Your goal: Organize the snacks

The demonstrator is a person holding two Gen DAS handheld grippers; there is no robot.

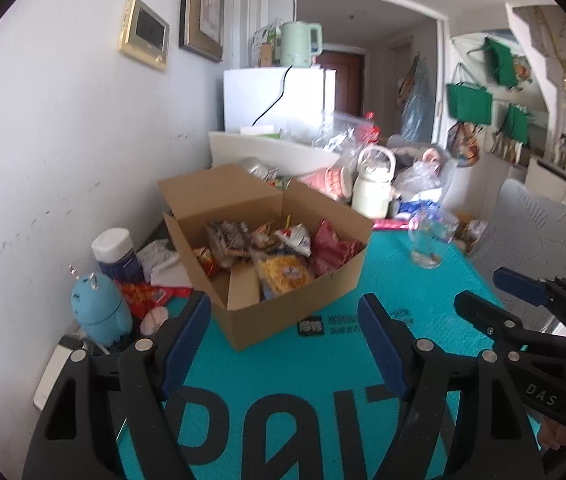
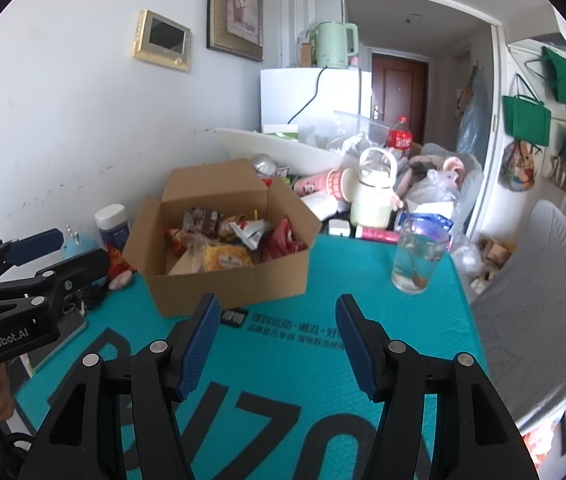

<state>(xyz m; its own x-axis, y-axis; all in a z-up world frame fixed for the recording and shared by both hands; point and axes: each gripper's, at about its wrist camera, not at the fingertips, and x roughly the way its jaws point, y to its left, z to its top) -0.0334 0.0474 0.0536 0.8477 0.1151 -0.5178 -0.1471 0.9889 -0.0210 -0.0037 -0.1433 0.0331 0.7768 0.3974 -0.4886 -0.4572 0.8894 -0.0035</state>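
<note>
An open cardboard box (image 1: 325, 292) (image 2: 243, 280) stands on the teal mat (image 1: 283, 412) (image 2: 323, 380). It holds several snack packets, among them a yellow one (image 1: 285, 270) (image 2: 225, 257) and a red one (image 1: 333, 246) (image 2: 283, 238). My left gripper (image 1: 283, 344) is open and empty, low over the mat just in front of the box; it also shows at the left of the right wrist view (image 2: 71, 252). My right gripper (image 2: 277, 340) is open and empty over the mat in front of the box; it shows at the right of the left wrist view (image 1: 487, 292).
A glass with a spoon (image 1: 429, 244) (image 2: 417, 260) stands on the mat right of the box. A white-capped jar (image 1: 117, 254) (image 2: 113, 226), a blue bottle (image 1: 101, 312) and red wrappers (image 1: 145, 296) lie left of the box by the wall. A cream kettle (image 2: 375, 196) and clutter stand behind.
</note>
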